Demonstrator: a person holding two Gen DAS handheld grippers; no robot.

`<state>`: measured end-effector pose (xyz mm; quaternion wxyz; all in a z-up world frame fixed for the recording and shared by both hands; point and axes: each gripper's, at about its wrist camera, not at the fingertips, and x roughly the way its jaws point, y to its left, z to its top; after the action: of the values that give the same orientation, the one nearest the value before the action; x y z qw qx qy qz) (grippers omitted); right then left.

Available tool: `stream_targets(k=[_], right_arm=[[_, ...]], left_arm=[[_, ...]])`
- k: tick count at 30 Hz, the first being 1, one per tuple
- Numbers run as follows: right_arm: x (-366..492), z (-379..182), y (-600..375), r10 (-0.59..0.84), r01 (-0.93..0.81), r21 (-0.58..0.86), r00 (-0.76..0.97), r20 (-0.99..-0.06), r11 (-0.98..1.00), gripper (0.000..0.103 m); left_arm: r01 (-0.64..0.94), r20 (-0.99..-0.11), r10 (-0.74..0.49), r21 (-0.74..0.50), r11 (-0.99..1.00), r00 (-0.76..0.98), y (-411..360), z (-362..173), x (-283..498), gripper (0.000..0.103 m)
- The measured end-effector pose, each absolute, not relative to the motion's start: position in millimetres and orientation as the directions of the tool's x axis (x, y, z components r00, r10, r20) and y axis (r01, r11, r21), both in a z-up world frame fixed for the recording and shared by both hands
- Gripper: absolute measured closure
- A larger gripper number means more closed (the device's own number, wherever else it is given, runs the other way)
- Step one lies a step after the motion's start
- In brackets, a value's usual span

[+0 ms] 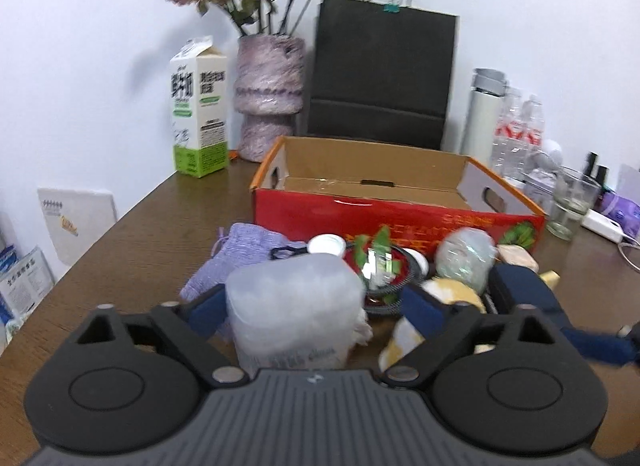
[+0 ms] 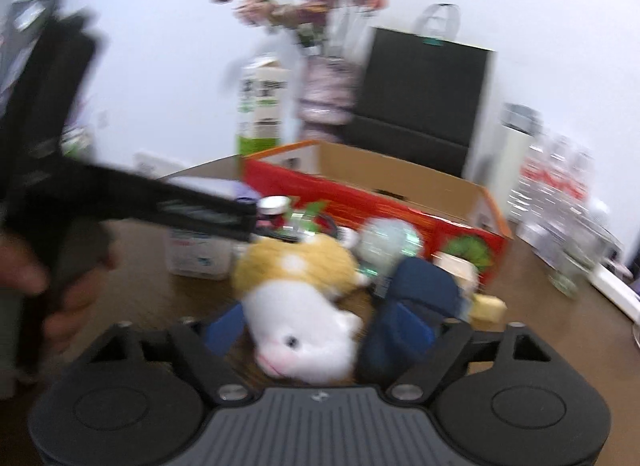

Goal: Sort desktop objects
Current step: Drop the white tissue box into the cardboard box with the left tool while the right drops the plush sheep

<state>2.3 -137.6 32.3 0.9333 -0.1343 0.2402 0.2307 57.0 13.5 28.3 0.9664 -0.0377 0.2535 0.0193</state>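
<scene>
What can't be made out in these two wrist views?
- Left wrist view: the tissue pack between the left gripper's fingers hides part of the pile behind it.
- Right wrist view: motion blur; whether the right gripper presses the plush toy is unclear.
- Red cardboard box floor: hidden by its front wall.

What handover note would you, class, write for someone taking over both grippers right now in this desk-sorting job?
Left gripper: jaws open around the translucent white pack, with a gap on one side.
Right gripper: jaws around the plush toy; blur hides whether they press it.
The other clutter, purple pouch included, lies in front of the open red box.
Done: nothing visible in the box yet.
Left: probably grip both items, box them, then work through the pile.
</scene>
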Motion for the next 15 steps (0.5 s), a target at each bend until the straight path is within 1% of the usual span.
stream_targets(k=[1, 2, 6, 9, 10, 11, 15], right_arm=[[9.8, 30.5, -132.5, 0.382, -0.516, -0.128, 0.759, -0.527, 0.847, 0.040], [15.6, 28.1, -128.1, 0.392, -0.530, -0.118, 0.742, -0.543, 0.840, 0.044], [31.5, 19.4, -117.7, 0.408, -0.548, -0.084, 0.708, -0.576, 0.832, 0.052], [27.2, 18.3, -114.2, 0.402, -0.546, -0.095, 0.714, -0.573, 0.833, 0.057], [23.0, 18.6, -114.3, 0.400, -0.546, -0.101, 0.716, -0.572, 0.832, 0.061], [17.9, 19.4, -116.2, 0.401, -0.546, -0.098, 0.715, -0.572, 0.832, 0.063], [-2.2, 30.1, -127.7, 0.434, -0.551, -0.046, 0.703, -0.563, 0.833, 0.064]], left_arm=[[-0.068, -0.501, 0.024, -0.069, 0.995, 0.865, 16.2, 26.3, 59.7, 0.027], [-0.074, -0.508, 0.025, -0.077, 0.994, 0.861, 19.2, 24.7, 60.4, 0.032], [-0.050, -0.495, -0.003, -0.092, 0.994, 0.869, 27.1, 21.5, 48.8, 0.033], [-0.025, -0.479, -0.032, -0.112, 0.993, 0.877, 31.0, 26.0, 34.8, 0.033], [-0.022, -0.470, -0.035, -0.116, 0.993, 0.882, 31.2, 28.9, 29.0, 0.033], [-0.017, -0.460, -0.040, -0.119, 0.993, 0.887, 31.6, 32.6, 21.9, 0.033], [0.023, -0.408, -0.079, -0.139, 0.990, 0.909, 32.3, 53.6, -0.4, 0.033]])
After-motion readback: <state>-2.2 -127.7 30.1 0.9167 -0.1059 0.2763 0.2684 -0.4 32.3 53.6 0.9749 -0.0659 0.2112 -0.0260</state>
